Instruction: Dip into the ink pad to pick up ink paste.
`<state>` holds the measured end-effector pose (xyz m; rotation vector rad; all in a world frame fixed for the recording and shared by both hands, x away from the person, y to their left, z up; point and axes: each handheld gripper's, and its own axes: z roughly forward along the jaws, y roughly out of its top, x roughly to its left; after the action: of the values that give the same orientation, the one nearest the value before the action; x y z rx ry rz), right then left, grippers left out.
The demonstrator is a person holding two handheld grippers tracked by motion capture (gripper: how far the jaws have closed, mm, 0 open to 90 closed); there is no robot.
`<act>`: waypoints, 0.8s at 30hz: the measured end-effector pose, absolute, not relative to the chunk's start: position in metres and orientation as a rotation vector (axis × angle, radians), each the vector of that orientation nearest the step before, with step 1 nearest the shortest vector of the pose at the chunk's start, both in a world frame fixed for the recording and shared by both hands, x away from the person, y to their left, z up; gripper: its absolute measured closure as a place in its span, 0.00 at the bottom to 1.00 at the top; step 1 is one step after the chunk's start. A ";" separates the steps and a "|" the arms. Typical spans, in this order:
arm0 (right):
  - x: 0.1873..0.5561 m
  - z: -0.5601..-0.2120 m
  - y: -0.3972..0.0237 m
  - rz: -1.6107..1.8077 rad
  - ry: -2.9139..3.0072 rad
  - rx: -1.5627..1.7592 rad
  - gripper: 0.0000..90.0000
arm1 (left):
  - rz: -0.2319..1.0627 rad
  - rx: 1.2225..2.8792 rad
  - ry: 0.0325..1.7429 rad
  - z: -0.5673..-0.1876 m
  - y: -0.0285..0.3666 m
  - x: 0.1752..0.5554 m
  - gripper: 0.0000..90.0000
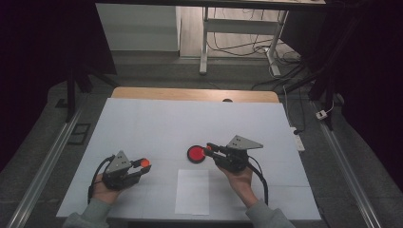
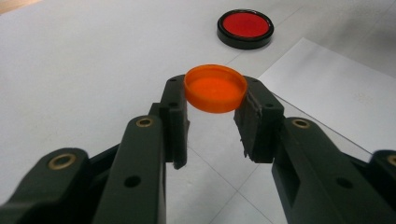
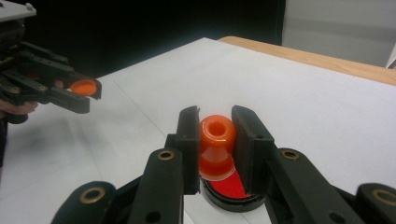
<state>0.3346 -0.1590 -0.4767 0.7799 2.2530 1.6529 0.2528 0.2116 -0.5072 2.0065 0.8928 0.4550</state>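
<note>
My left gripper [image 2: 215,109] is shut on a shallow orange cap [image 2: 215,88], held by its rim between the pads just above the white table cover. In the high view that gripper [image 1: 140,166] is at the front left with the cap [image 1: 145,163] at its tips. My right gripper [image 3: 217,135] is shut on a small orange piece [image 3: 217,142] with a round hole in its top and a wider base. It hangs right over a black round dish with a red inside [image 3: 229,192]. In the high view the right gripper [image 1: 208,150] touches the dish's [image 1: 195,154] right edge.
A white sheet of paper [image 1: 192,191] lies near the front edge between the two hands. The white table cover [image 1: 157,123] stretches back to a wooden edge [image 1: 190,94]. Beyond it are desk legs and cables on the floor.
</note>
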 end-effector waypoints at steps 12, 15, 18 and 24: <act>0.345 -0.482 -0.148 1.614 2.291 0.779 0.81 | 0.452 2.004 0.894 -0.507 0.212 0.253 0.72; 0.347 -0.483 -0.145 1.611 2.295 0.776 0.81 | 0.451 2.005 0.895 -0.507 0.212 0.253 0.72; 0.349 -0.484 -0.141 1.609 2.304 0.778 0.81 | 0.450 2.007 0.894 -0.508 0.212 0.253 0.72; 0.352 -0.489 -0.137 1.587 2.328 0.782 0.81 | 0.452 2.008 0.898 -0.509 0.212 0.254 0.72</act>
<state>0.3517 -0.1369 -0.4890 0.7819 2.3275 1.5866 0.2539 0.2118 -0.5089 2.0084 0.8983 0.4520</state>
